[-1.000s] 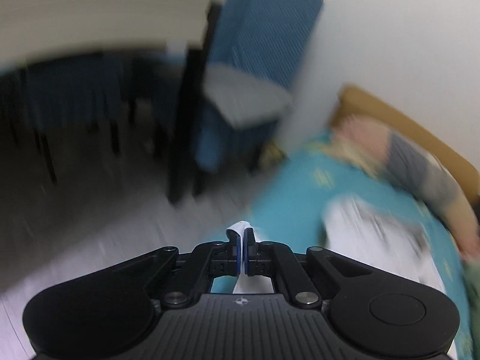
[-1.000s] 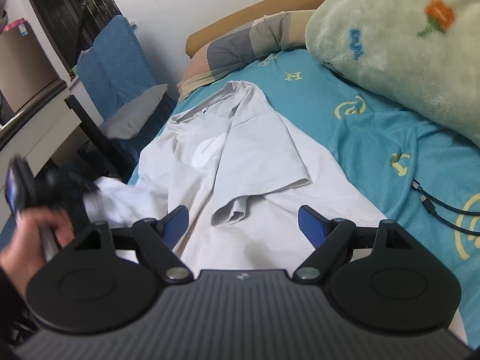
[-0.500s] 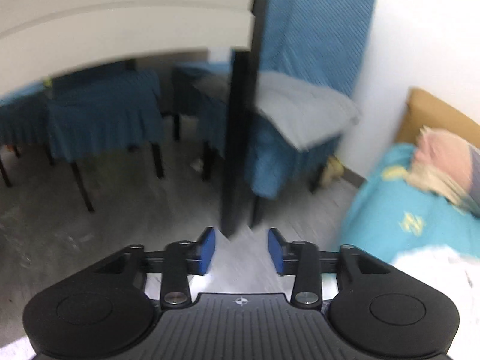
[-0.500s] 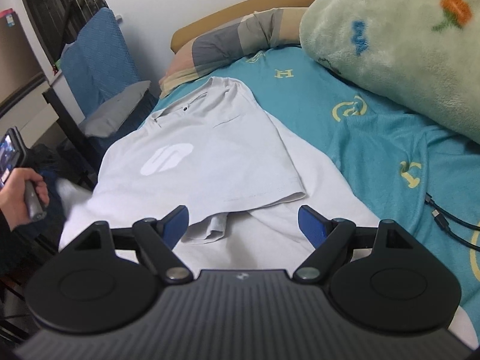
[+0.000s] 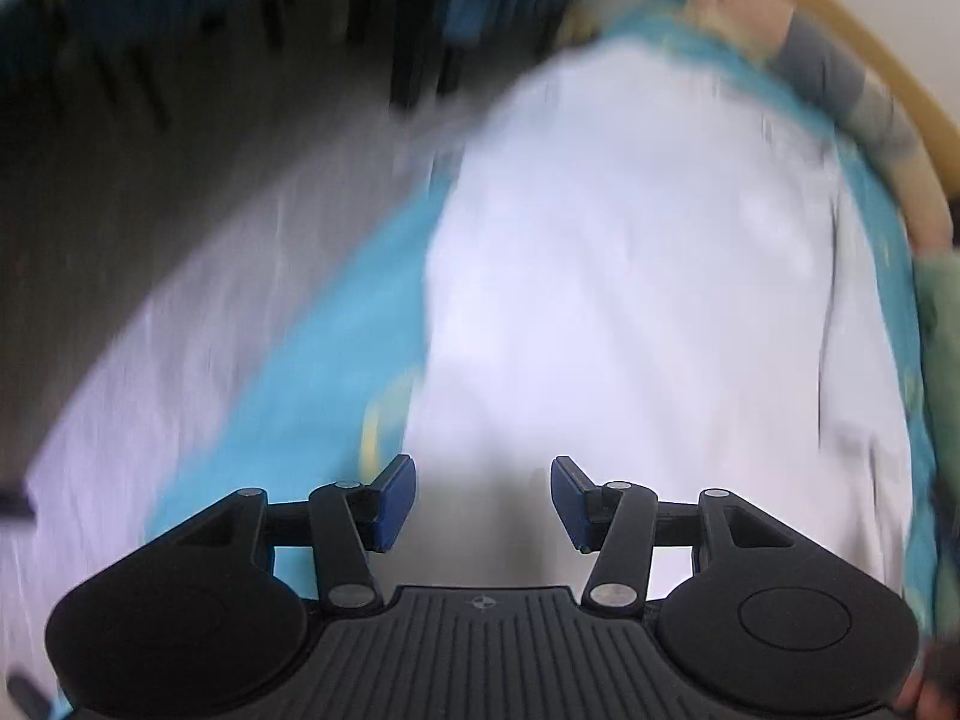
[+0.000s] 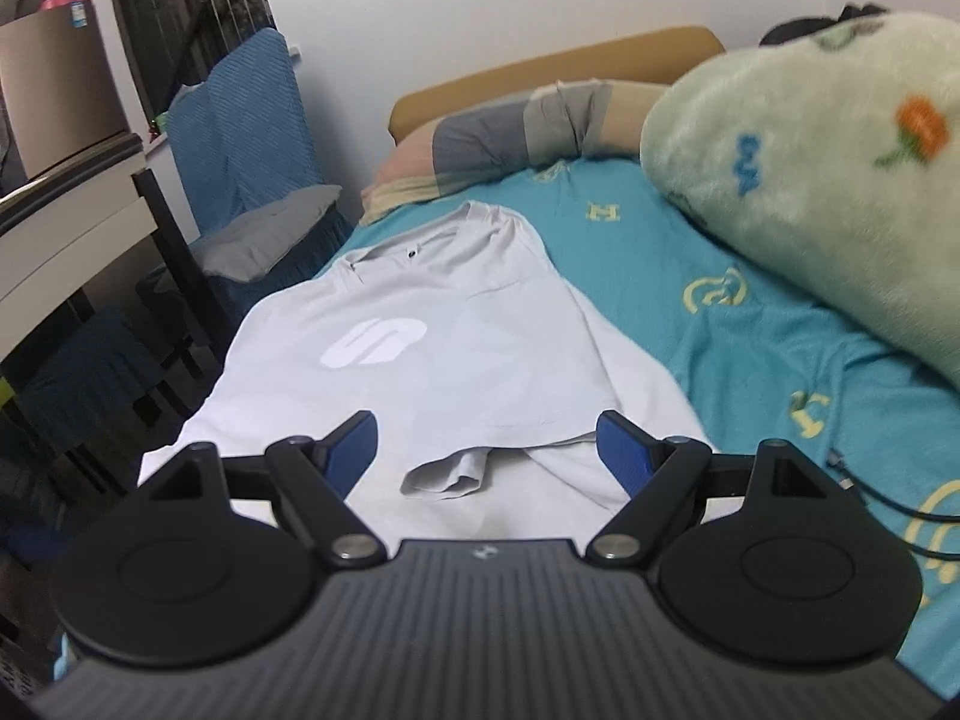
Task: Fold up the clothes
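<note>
Fabric of the grey T-shirt [image 6: 480, 348] looked soft, limp; hem corners suited pinching. Left gripper [image 5: 483, 501] was opening, empty; right gripper [image 6: 487, 450] gaped wide, empty.

A shirt [image 6: 432, 360] lies on the bed [image 6: 750, 360], with a pillow [image 6: 498, 138] behind it at the headboard [image 6: 540, 72], a blanket [image 6: 810, 180] to its right and a chair [image 6: 240, 138] left of the bed.

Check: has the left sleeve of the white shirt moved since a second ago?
Yes. The left sleeve now lies folded in over the white shirt, no longer hanging off the bed edge toward the blue chair.
</note>
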`<state>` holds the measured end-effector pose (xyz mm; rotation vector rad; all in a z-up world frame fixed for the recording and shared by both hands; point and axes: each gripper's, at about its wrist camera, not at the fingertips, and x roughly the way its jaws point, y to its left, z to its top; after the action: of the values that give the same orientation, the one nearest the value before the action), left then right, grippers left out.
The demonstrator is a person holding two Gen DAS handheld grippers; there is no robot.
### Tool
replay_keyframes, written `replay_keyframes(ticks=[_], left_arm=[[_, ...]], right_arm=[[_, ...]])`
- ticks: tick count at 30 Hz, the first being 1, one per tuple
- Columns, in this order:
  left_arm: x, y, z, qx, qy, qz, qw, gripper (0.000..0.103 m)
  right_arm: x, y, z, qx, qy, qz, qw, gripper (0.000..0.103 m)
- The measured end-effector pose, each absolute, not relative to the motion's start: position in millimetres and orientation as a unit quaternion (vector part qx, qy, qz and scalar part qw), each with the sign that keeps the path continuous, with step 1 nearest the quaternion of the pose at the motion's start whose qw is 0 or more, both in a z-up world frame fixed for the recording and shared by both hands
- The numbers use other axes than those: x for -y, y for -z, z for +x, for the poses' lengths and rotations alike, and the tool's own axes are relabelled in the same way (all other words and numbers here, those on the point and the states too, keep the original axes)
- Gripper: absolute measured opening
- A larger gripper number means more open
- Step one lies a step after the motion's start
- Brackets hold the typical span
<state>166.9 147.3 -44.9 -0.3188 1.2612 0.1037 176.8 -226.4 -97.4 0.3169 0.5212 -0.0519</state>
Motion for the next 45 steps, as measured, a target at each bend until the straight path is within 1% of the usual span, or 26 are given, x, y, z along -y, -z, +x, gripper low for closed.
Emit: replay_keyframes(ticks=[4, 7, 8, 9, 10, 11, 13, 18, 20, 22, 23, 24, 25, 26, 27, 29, 31, 32, 33, 35, 37, 38, 39, 42, 44, 45], left_arm=[[-141.2, 59.6, 110.5, -0.624, -0.054, -0.180, 0.759, 0.046], [-130.6, 58.1, 95.3, -0.618, -0.050, -0.171, 0.766, 0.042], [-127.8, 56.6, 91.8, -0.615, -0.049, -0.169, 0.769, 0.036], [-128.3, 53.4, 91.2, -0.612, -0.049, -0.171, 0.771, 0.020], [-129.1, 49.9, 90.3, -0.609, -0.050, -0.172, 0.772, 0.009], [-130.9, 44.4, 87.5, -0.607, -0.051, -0.169, 0.775, 0.003], [-133.2, 28.7, 82.2, -0.607, -0.052, -0.143, 0.780, 0.003], [-142.9, 10.5, 75.1, -0.650, -0.108, -0.063, 0.750, 0.002], [-148.4, 6.4, 74.1, -0.652, -0.120, -0.065, 0.746, 0.002], [-144.8, -4.2, 74.2, -0.639, -0.110, -0.069, 0.758, 0.005], [-140.0, -9.6, 73.9, -0.630, -0.098, -0.073, 0.767, 0.016], [-134.7, -11.8, 77.6, -0.623, -0.091, -0.075, 0.774, 0.031], [-129.4, -14.0, 81.3, -0.615, -0.083, -0.076, 0.780, 0.039], [-123.9, -16.7, 84.8, -0.607, -0.076, -0.077, 0.787, 0.051], [-116.8, -22.8, 85.8, -0.592, -0.068, -0.078, 0.799, 0.056], [-98.4, -32.9, 89.4, -0.562, -0.045, -0.073, 0.823, 0.061], [-79.3, -44.6, 94.3, -0.527, -0.027, -0.068, 0.847, 0.068], [-68.5, -48.9, 98.3, -0.508, -0.020, -0.066, 0.859, 0.075], [-58.6, -52.9, 102.4, -0.489, -0.013, -0.068, 0.870, 0.078], [-41.3, -54.7, 112.4, -0.454, 0.003, -0.083, 0.887, 0.081], [-23.7, -50.1, 121.2, -0.434, 0.020, -0.089, 0.896, 0.082], [-18.3, -38.8, 126.0, -0.426, 0.025, -0.088, 0.900, 0.082], [-13.4, -26.6, 130.7, -0.419, 0.030, -0.087, 0.903, 0.082], [-11.4, 29.4, 141.0, -0.421, 0.041, -0.095, 0.901, 0.082], [-16.1, 56.3, 144.3, -0.431, 0.050, -0.095, 0.896, 0.082], [-20.5, 60.8, 143.1, -0.433, 0.048, -0.090, 0.896, 0.082]], right_arm=[[231.0, 88.6, 151.1, -0.261, 0.032, 0.133, 0.955, 0.081], [238.2, 80.3, 127.9, -0.263, 0.049, 0.126, 0.955, 0.081], [241.5, 77.2, 120.7, -0.259, 0.052, 0.129, 0.956, 0.081], [243.8, 74.8, 116.2, -0.258, 0.054, 0.129, 0.956, 0.081], [245.6, 72.6, 112.9, -0.257, 0.057, 0.128, 0.956, 0.081], [247.3, 70.4, 109.6, -0.256, 0.059, 0.128, 0.956, 0.081], [247.1, 67.5, 106.4, -0.253, 0.064, 0.119, 0.958, 0.081], [249.4, 67.9, 109.2, -0.251, 0.056, 0.124, 0.958, 0.081], [249.1, 67.3, 109.9, -0.249, 0.050, 0.128, 0.959, 0.081], [248.6, 66.4, 109.4, -0.247, 0.043, 0.133, 0.959, 0.081], [248.0, 65.8, 108.4, -0.246, 0.039, 0.135, 0.959, 0.081], [247.5, 65.2, 107.2, -0.245, 0.036, 0.137, 0.959, 0.081], [247.4, 64.4, 106.2, -0.244, 0.033, 0.138, 0.959, 0.081], [247.3, 63.6, 105.4, -0.242, 0.030, 0.141, 0.959, 0.081], [247.6, 62.6, 104.9, -0.240, 0.027, 0.144, 0.960, 0.081], [249.0, 61.0, 105.4, -0.235, 0.022, 0.154, 0.959, 0.081], [250.6, 60.7, 106.7, -0.233, 0.017, 0.164, 0.958, 0.081], [251.3, 61.2, 107.5, -0.233, 0.014, 0.168, 0.958, 0.081], [252.3, 61.8, 107.9, -0.232, 0.009, 0.174, 0.957, 0.081], [254.8, 63.2, 108.4, -0.230, -0.002, 0.189, 0.955, 0.081], [257.3, 65.3, 109.0, -0.228, -0.016, 0.210, 0.951, 0.081], [259.0, 66.9, 110.0, -0.228, -0.023, 0.222, 0.948, 0.076], [260.3, 69.2, 111.8, -0.230, -0.030, 0.233, 0.944, 0.075], [262.5, 79.3, 122.2, -0.236, -0.044, 0.262, 0.935, 0.075], [263.7, 88.8, 137.3, -0.245, -0.047, 0.277, 0.928, 0.074], [264.2, 93.7, 147.1, -0.250, -0.045, 0.281, 0.925, 0.074]])
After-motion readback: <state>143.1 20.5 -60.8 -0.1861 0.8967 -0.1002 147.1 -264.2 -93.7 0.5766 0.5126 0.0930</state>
